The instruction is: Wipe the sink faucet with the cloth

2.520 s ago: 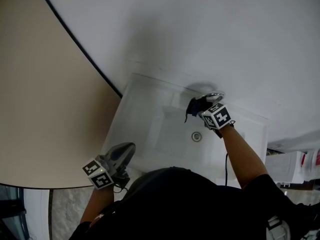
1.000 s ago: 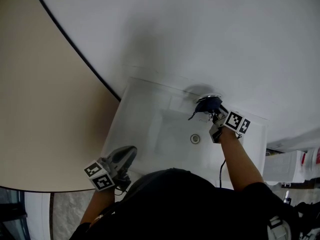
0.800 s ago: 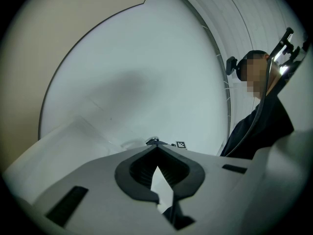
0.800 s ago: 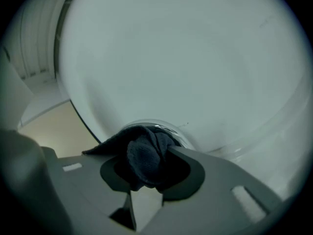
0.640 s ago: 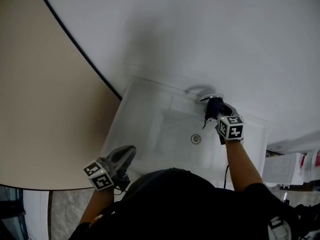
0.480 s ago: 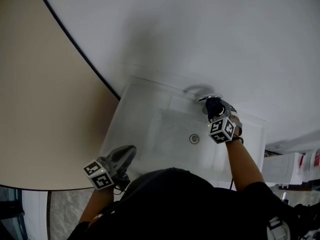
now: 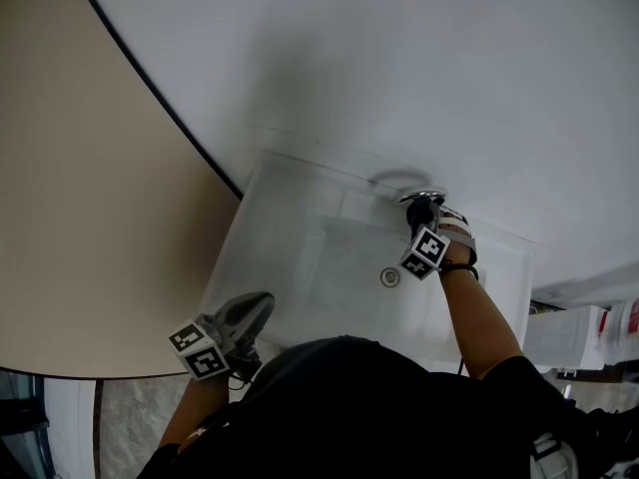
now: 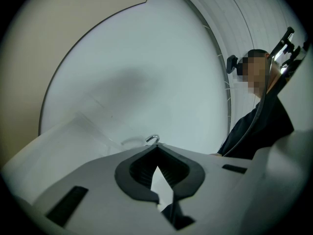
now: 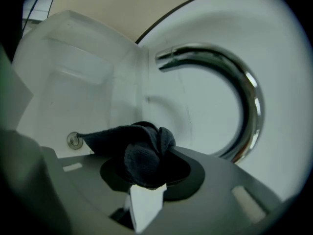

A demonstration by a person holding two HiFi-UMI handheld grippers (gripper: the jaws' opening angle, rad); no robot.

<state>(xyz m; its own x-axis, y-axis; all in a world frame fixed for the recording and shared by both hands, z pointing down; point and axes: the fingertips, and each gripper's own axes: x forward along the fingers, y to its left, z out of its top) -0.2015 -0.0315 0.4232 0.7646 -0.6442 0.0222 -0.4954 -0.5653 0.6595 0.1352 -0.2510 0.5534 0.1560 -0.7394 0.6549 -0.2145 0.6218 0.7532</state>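
Note:
The chrome faucet (image 7: 424,197) arches over the back rim of the white sink (image 7: 290,218). My right gripper (image 7: 423,220) is just below the spout, shut on a bunched dark blue cloth (image 7: 420,211) that sits against the faucet; its marker cube faces up. In the right gripper view the cloth (image 9: 142,153) fills the jaws, and the faucet (image 9: 247,94) curves just above and to the right of it. My left gripper (image 7: 256,305) hangs at the sink's near left corner, shut and empty. The left gripper view shows the faucet (image 8: 152,139) far off.
The drain (image 7: 390,277) lies in the basin below the faucet. A beige wall (image 7: 90,198) with a dark curved edge runs along the left. White boxes (image 7: 569,332) stand at the lower right. The person's dark sleeve (image 8: 259,126) shows at the right of the left gripper view.
My right gripper has rolled over with the cloth and dropped from the faucet's right side to just below its spout. The left gripper has stayed put.

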